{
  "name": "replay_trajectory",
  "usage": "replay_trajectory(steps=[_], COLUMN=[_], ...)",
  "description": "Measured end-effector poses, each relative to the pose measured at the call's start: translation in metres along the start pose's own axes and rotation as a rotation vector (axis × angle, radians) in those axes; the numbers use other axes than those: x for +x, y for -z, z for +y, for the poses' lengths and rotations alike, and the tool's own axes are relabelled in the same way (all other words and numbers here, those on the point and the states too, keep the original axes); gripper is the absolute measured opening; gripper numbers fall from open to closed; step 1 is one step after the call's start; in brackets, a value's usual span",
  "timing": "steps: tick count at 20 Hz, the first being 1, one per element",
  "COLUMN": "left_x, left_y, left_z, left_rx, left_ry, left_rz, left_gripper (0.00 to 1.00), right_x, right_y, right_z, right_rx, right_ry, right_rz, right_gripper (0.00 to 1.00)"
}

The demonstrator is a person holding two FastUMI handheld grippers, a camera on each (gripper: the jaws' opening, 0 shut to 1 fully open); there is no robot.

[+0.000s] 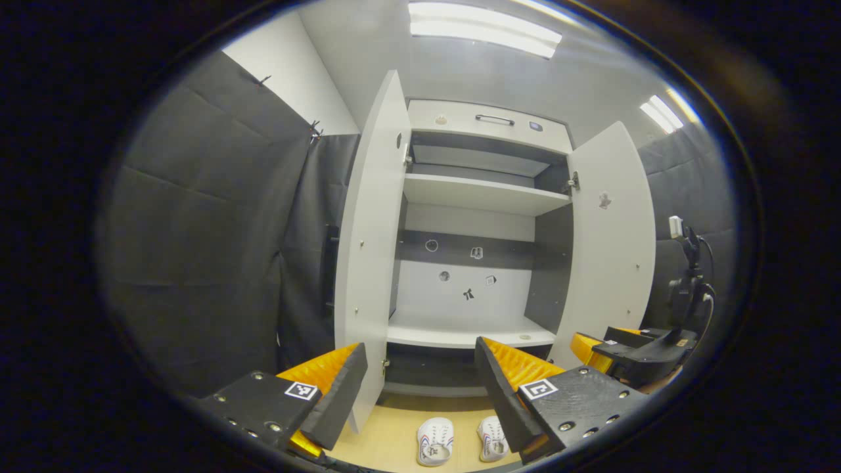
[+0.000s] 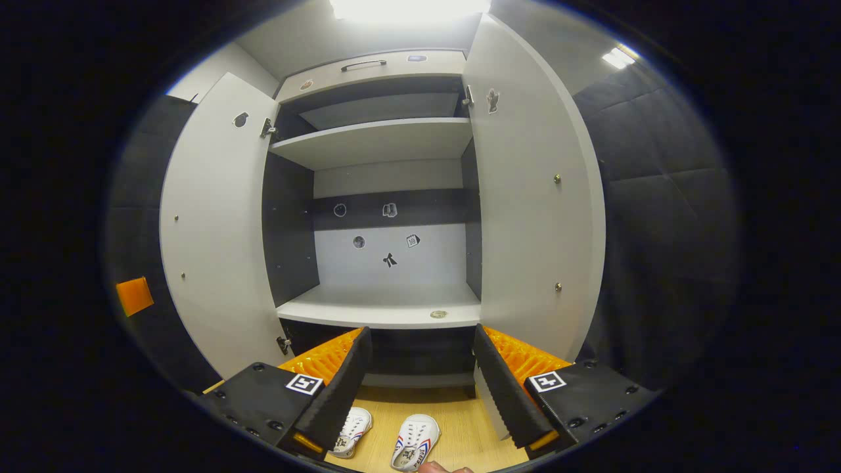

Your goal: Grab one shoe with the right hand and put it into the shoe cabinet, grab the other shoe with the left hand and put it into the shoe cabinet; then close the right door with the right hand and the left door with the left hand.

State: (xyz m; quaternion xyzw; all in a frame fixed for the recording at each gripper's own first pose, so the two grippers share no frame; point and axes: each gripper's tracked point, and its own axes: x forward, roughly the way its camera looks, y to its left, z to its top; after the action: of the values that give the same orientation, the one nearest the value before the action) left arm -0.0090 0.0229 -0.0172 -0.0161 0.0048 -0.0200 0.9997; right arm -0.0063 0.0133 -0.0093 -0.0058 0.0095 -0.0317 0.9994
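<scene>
Right gripper view: shoe cabinet (image 2: pixel 387 309) doors wide, jaws apart above shoes (image 2: pixel 414 450).

L hand-held gripper (image 1: pixel 420 384) & R hand-held gripper (image 2: pixel 420 374): jaws apart, nothing gripped.

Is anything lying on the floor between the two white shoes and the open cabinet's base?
No. In the right gripper view, bare wooden floor runs from the shoes to the cabinet; left gripper view agrees.
</scene>
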Motion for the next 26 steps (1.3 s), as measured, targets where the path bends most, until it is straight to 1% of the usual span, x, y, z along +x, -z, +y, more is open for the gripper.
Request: replay_trajectory(steps=[3, 6, 9, 13, 15, 18, 22, 26], left_x=[-0.002, -0.005, -0.005, -0.005, -0.002, -0.001, -0.002, -0.004], left_y=[0.012, 0.021, 0.034, 0.055, 0.065, 0.075, 0.083, 0.098], left_z=[0.0, 0.0, 0.0, -0.01, -0.015, -0.019, -0.021, -0.012], left_rx=[-0.004, -0.004, 0.004, -0.032, -0.038, -0.027, -0.024, -0.023], left_ry=[0.017, 0.037, 0.052, 0.091, 0.101, 0.107, 0.114, 0.104], left_rz=[0.022, 0.018, 0.029, 0.065, 0.09, 0.121, 0.146, 0.177], left_gripper=[0.94, 0.94, 0.95, 0.94, 0.95, 0.94, 0.94, 0.94], right_x=[0.0, 0.003, 0.006, 0.01, 0.018, 0.03, 0.04, 0.052], right_y=[0.004, 0.008, 0.012, 0.036, 0.049, 0.085, 0.142, 0.199], right_z=[-0.001, 0.001, -0.005, -0.005, -0.005, -0.003, 0.023, 0.041], right_rx=[-0.014, -0.008, -0.008, 0.036, 0.061, 0.075, 0.138, 0.099], right_ry=[0.004, -0.018, -0.008, -0.047, -0.062, -0.071, -0.144, -0.175], right_rz=[0.004, -0.001, 0.021, 0.127, 0.182, 0.297, 0.462, 0.571], right_gripper=[0.98, 0.98, 0.98, 0.98, 0.98, 0.98, 0.97, 0.97])
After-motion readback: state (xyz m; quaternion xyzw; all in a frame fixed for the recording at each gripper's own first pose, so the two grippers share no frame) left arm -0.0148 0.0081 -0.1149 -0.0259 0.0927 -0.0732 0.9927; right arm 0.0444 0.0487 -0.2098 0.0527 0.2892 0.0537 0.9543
